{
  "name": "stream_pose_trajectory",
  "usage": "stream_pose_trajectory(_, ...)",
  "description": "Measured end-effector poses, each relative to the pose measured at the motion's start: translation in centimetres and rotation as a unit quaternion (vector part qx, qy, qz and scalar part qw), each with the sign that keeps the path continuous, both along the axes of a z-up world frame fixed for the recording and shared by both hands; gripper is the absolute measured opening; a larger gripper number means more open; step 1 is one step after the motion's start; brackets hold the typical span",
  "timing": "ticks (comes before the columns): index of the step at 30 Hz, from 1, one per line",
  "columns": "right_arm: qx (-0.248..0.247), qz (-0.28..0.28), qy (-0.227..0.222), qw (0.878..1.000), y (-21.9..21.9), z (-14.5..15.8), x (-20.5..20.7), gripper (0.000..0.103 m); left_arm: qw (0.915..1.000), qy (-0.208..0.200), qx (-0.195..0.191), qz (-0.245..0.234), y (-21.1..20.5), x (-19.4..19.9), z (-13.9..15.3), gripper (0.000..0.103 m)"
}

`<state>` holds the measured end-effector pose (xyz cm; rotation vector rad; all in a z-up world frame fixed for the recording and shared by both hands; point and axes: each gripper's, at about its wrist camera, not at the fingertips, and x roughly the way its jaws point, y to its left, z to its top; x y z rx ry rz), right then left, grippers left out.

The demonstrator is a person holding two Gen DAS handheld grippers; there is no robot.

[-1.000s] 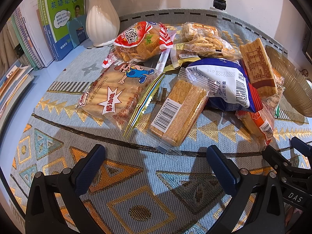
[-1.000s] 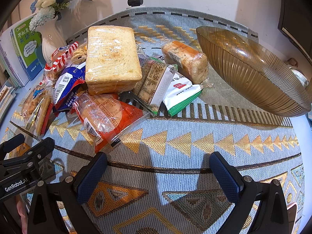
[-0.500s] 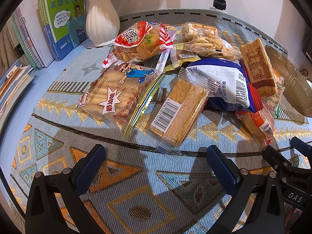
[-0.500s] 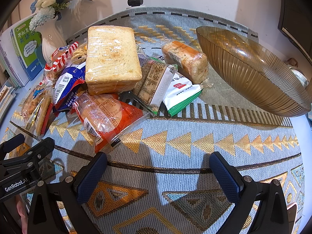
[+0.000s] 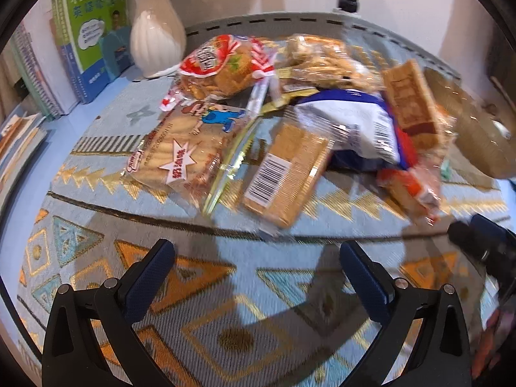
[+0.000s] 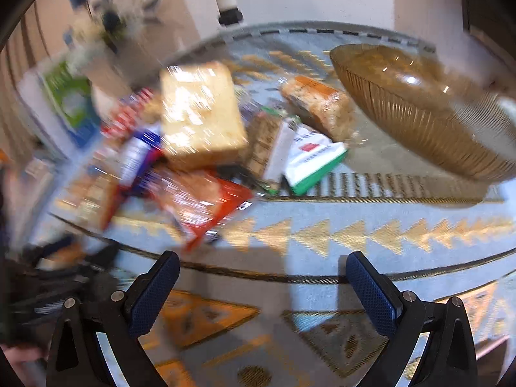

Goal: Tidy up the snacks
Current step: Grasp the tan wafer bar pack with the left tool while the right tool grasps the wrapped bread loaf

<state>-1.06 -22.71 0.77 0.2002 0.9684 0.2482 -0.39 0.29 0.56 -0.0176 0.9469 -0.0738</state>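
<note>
Hovering over the patterned cloth (image 5: pixel 96 225) on the desk, the left tool (image 5: pixel 256 253) has its fingers spread wide and empty; the right tool (image 6: pixel 262 266) is equally wide, holding nothing. Just beyond them lies the snack pile: a barcoded cracker pack (image 5: pixel 285 174) nearest, a blue-white bag (image 5: pixel 351 129) to its right, wrapped toast (image 6: pixel 200 113) on top. At far right sits an amber ribbed bowl (image 6: pixel 419 113); both views are blurred

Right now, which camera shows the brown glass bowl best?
The right wrist view: the bowl shows nearly whole there, with rim, ribbed wall and empty inside, though slightly blurred by motion. The left wrist view catches only a smeared part of it at the right edge, behind the snack pile.
</note>
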Motion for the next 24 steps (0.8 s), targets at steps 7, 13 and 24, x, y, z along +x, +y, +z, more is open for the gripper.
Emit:
stream_pose_trajectory(7, 0.069, 0.04, -0.068, 0.994, -0.2, 5.8, 0.9, 0.094, 0.9978, -0.04, -0.004, -0.054, -0.6, 0.4, 2.6, 0.068)
stream_pose_trajectory(13, 0.08, 0.051, -0.069, 0.993, 2.2, 6.4, 5.5, 0.094, 0.9963, -0.016, -0.006, -0.084, -1.1, 3.6, 1.6, 0.058)
stream_pose_trajectory(24, 0.181, 0.041, -0.006, 0.983, 1.1, 0.2, 8.1, 0.054, 0.9948, -0.037, -0.057, -0.076, 0.5, 4.1, 0.5, 0.033)
